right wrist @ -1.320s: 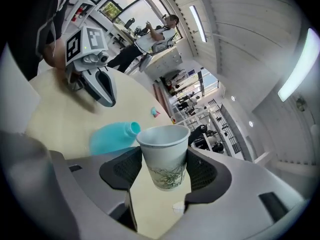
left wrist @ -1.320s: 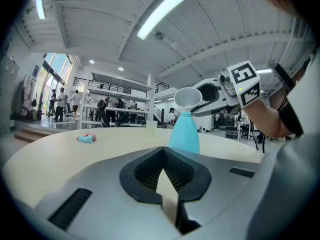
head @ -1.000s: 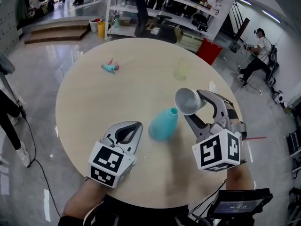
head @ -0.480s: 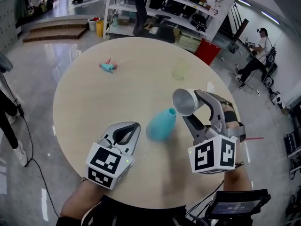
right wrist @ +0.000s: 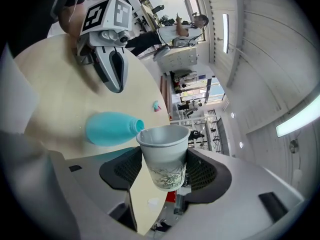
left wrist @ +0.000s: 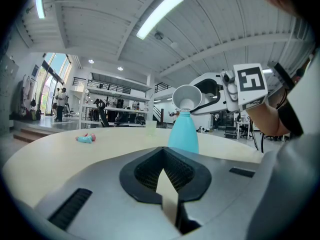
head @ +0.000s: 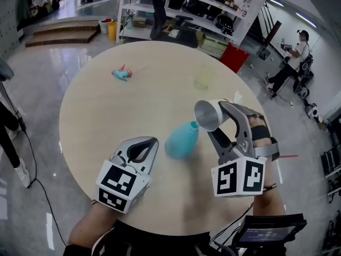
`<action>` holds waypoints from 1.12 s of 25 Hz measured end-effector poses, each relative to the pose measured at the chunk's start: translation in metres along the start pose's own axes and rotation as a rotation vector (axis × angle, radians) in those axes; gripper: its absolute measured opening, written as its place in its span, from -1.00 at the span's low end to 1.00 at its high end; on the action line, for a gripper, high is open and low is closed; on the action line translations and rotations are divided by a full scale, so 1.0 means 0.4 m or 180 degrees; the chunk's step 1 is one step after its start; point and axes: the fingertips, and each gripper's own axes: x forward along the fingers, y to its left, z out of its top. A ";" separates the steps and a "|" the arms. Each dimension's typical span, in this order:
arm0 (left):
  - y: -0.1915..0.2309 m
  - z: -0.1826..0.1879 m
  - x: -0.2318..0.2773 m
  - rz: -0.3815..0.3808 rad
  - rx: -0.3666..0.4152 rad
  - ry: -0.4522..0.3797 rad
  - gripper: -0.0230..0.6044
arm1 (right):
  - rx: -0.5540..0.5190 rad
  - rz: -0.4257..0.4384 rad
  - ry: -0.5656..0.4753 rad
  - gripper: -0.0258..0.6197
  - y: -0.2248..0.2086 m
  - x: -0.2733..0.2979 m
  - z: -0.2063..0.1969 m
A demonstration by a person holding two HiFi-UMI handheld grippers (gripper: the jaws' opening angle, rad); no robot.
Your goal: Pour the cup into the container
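Thin matt paper cup (right wrist: 163, 151), faintly printed, sits between the ribbed black pads (right wrist: 124, 168) of the right claw (right wrist: 162, 170), itself smooth grey plastic. Just beyond the claw's tips, a matt teal plastic container (head: 181, 140) stands on the pale, low-sheen worktop (head: 106, 105).

The right claw (head: 218, 120) holds a paper cup (head: 205, 115) tilted at the teal container (head: 181, 142) mouth.
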 end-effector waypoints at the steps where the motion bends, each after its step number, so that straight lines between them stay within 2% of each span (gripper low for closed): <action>1: 0.000 0.001 0.000 0.0000 0.0001 0.0001 -0.96 | -0.0011 -0.0003 0.0007 -0.04 -0.001 0.001 -0.002; 8: -0.002 0.000 0.002 -0.0003 0.0000 -0.0003 -0.96 | -0.0143 -0.0100 0.0057 -0.04 -0.009 -0.007 -0.002; 28: -0.001 0.003 -0.001 -0.0003 0.0000 0.0002 -0.96 | -0.0251 -0.0196 0.0065 -0.04 -0.023 -0.011 0.010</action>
